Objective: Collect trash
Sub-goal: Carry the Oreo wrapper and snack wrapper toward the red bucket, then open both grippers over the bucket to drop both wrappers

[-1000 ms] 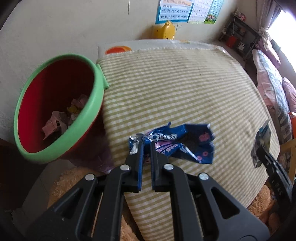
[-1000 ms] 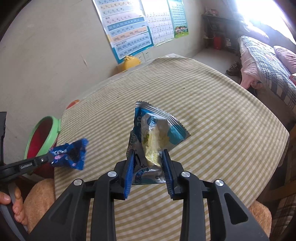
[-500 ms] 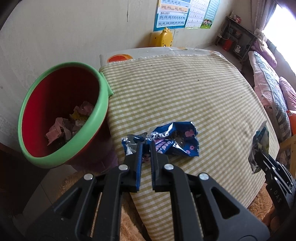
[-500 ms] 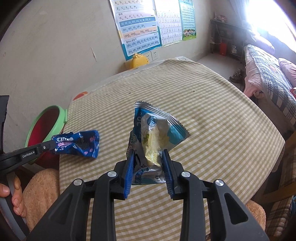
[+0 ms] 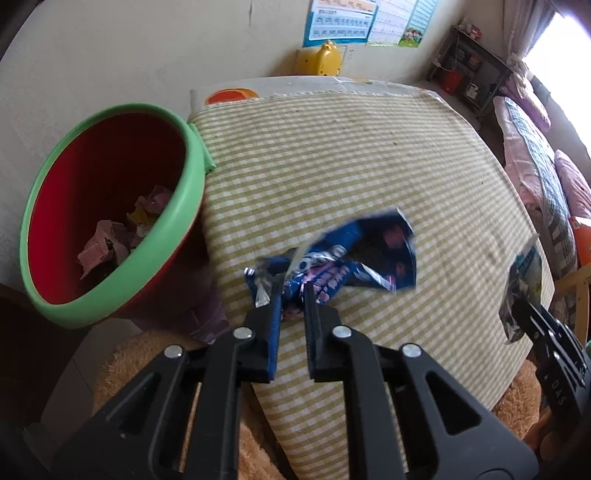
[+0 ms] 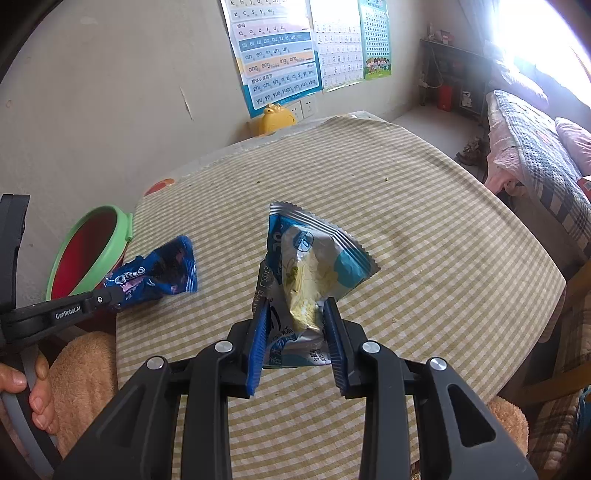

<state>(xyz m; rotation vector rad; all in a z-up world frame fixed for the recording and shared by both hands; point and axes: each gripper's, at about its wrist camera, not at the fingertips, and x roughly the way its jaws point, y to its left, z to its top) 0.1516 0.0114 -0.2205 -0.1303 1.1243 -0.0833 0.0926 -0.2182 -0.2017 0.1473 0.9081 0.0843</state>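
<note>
Left jaws: opening, Oreo wrapper still between the left gripper tips, beside bin.
Right jaws: right gripper clamped on chip bag, above table.

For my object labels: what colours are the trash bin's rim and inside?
The bin has a green rim and a red inside, clearest in the left wrist view.

— Beyond the fingers we see a table under green-and-cream checked cloth, then a plain wall with letter charts.

— To their right we have a bed with plaid bedding, a dark shelf, and glaring daylight from a window.
</note>
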